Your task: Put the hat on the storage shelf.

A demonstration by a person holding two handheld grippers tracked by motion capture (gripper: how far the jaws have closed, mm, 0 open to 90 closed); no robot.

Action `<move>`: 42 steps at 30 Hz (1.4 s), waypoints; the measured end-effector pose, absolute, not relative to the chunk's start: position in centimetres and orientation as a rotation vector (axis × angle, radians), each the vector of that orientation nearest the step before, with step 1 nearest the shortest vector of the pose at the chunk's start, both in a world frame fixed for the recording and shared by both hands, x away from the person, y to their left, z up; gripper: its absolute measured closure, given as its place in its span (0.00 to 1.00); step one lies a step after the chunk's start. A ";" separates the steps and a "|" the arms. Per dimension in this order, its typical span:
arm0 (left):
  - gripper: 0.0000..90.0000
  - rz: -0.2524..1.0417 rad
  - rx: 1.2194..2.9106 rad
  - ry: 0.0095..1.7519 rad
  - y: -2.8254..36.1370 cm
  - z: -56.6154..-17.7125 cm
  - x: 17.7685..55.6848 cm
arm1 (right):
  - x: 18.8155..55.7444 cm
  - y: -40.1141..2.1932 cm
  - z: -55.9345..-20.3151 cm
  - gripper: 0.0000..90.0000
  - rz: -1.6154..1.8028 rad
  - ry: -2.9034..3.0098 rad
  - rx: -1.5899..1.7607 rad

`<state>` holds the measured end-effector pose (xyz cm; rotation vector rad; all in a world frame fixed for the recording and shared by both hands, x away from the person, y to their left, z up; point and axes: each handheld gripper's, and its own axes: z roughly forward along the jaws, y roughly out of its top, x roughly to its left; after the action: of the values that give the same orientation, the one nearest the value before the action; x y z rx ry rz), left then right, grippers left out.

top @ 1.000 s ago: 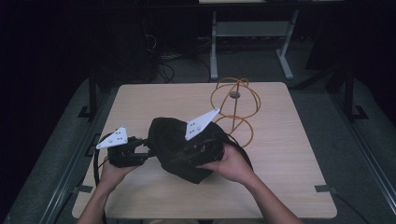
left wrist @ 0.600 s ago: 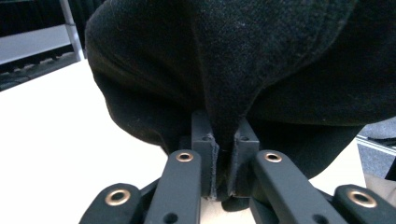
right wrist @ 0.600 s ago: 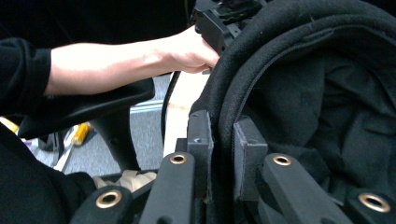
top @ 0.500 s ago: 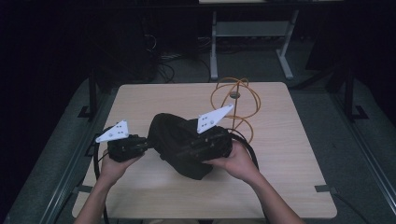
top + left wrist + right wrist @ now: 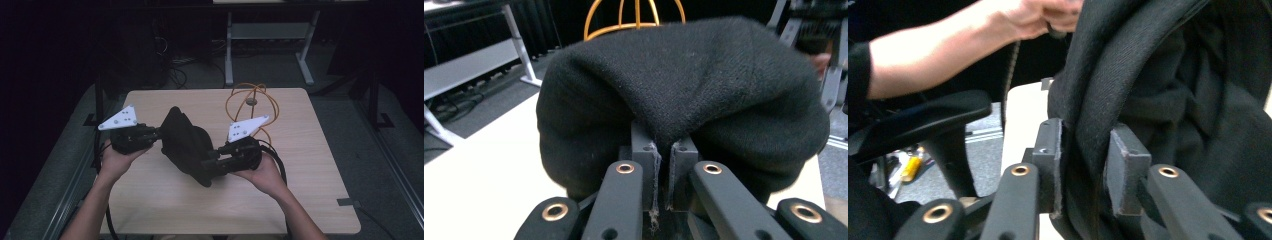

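Observation:
A black knit hat point(image 5: 186, 144) hangs above the table between both grippers, tilted with its opening toward the right hand. My left gripper point(image 5: 159, 134) is shut on the hat's crown side; in the left gripper view its jaws point(image 5: 664, 150) pinch the fabric and the hat point(image 5: 684, 85) bulges over them. My right gripper point(image 5: 207, 165) is shut on the hat's rim; in the right gripper view the folded rim point(image 5: 1173, 100) runs between the pads point(image 5: 1050, 150).
An orange wire stand point(image 5: 252, 102) stands at the back of the light wooden table point(image 5: 310, 165), just behind the right gripper, and its top point(image 5: 636, 15) rises behind the hat. A chair armrest point(image 5: 923, 122) and the other forearm point(image 5: 948, 45) lie beyond the table edge.
Both grippers have moved apart with the hat in them, the left one up and back, the right one to the right. The hat is now drawn out and tilted between them.

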<state>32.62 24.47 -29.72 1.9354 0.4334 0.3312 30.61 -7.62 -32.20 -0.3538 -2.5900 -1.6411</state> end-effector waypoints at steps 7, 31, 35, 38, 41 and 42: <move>0.95 0.373 1.970 0.426 23.8 -27.1 33.4 | 29.9 -9.7 -32.7 0.60 -1.716 -2.611 -0.404; 0.95 0.274 1.965 0.419 22.4 -22.7 37.8 | 27.1 -24.6 -40.5 0.35 -1.697 -2.720 -0.945; 0.95 0.260 1.944 0.413 22.0 -21.8 38.6 | 26.9 -25.7 -40.7 0.35 -1.692 -2.759 -0.980; 0.95 0.260 1.952 0.399 21.4 -20.8 39.2 | 26.8 -26.2 -40.8 0.35 -1.705 -2.750 -1.013; 0.95 0.253 1.959 0.386 20.4 -19.7 39.8 | 26.8 -26.8 -40.7 0.34 -1.721 -2.748 -1.030; 0.95 0.253 1.959 0.386 20.4 -19.7 39.8 | 26.8 -26.8 -40.7 0.34 -1.721 -2.748 -1.030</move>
<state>39.81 20.38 -19.75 1.9589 0.3857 0.2527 26.76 -26.84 -40.68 -1.0301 -2.7481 -1.7212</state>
